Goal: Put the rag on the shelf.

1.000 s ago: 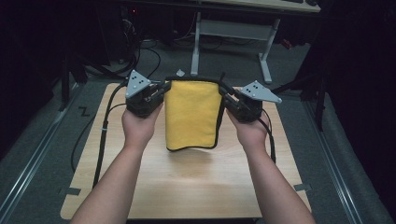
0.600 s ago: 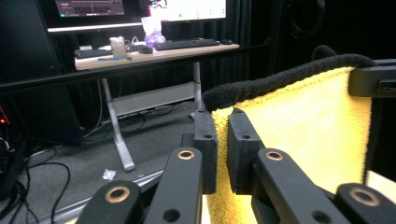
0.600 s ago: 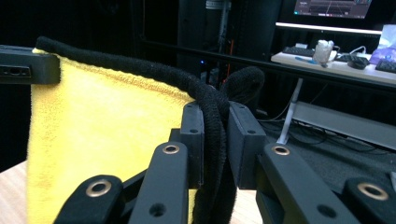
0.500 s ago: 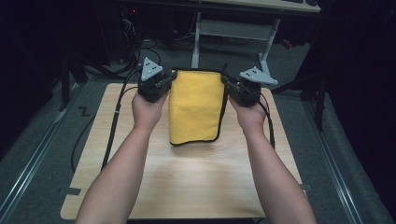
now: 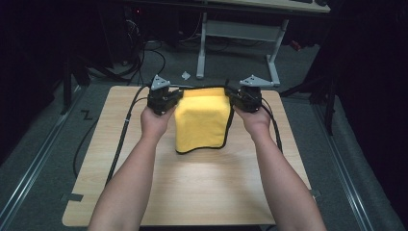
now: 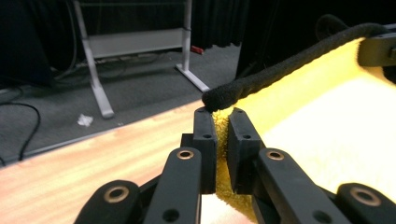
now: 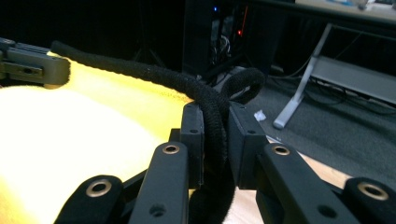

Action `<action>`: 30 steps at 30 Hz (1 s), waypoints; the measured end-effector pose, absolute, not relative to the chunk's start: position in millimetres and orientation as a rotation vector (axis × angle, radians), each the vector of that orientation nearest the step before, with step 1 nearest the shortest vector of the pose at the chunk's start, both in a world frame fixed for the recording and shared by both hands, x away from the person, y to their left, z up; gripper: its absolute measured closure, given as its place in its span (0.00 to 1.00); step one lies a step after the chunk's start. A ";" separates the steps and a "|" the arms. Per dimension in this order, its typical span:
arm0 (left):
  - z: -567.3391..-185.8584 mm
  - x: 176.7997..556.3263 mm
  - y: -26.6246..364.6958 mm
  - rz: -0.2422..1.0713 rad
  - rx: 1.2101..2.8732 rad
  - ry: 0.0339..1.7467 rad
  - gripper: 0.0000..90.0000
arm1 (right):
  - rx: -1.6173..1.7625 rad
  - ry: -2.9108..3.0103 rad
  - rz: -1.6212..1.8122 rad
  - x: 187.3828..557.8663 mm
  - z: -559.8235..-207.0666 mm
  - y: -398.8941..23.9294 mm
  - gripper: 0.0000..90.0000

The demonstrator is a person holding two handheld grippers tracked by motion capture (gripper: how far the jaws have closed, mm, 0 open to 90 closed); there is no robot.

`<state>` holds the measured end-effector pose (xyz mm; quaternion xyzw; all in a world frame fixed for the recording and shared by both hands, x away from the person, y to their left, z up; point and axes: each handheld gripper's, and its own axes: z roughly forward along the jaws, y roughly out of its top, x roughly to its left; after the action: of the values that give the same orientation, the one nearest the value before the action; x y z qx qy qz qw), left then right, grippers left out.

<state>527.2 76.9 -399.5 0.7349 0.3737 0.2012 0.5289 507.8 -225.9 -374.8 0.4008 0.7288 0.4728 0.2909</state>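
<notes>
I have the yellow cloth [image 5: 201,120] pinched at its two far corners, one in each pair of tongs, so that it hangs stretched between my hands over the far half of the bench [image 5: 144,192]. Holding it by the corners keeps the top edge taut and lets the rest drape flat toward me. That looks to me like the way to lay it down smooth or fold it over. Its lower edge seems to rest on the wood, though I cannot be sure it touches.

The left tongs [image 6: 223,122] are nearly closed, with the yellow pile squeezed between the pads just under the black hem [image 6: 280,70]. The right tongs [image 7: 215,123] stand a little wider because they clamp the thick black hem itself, bunched into a loop at that corner.

In the high view my hands cover most of both tools, so the grip itself is hidden there. I make out the grey plates on top and the cables [image 5: 122,139] trailing back across the bench. How many layers the cloth has I cannot tell; it may already be doubled. The cloth glares bright in both gripper views and its texture washes out. The room beyond is dark, apart from a pale desk frame [image 5: 240,43] and a scrap of paper [image 5: 185,75] on the floor.
</notes>
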 end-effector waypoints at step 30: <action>-433.8 517.8 105.3 0.414 1.712 1.013 0.98 | 1.092 2.001 1.226 503.1 -404.4 -228.2 0.88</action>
<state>517.8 105.3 -433.8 0.7163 0.4237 0.1732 0.5267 503.1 -228.2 -404.4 0.4060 0.7437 0.4555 0.2731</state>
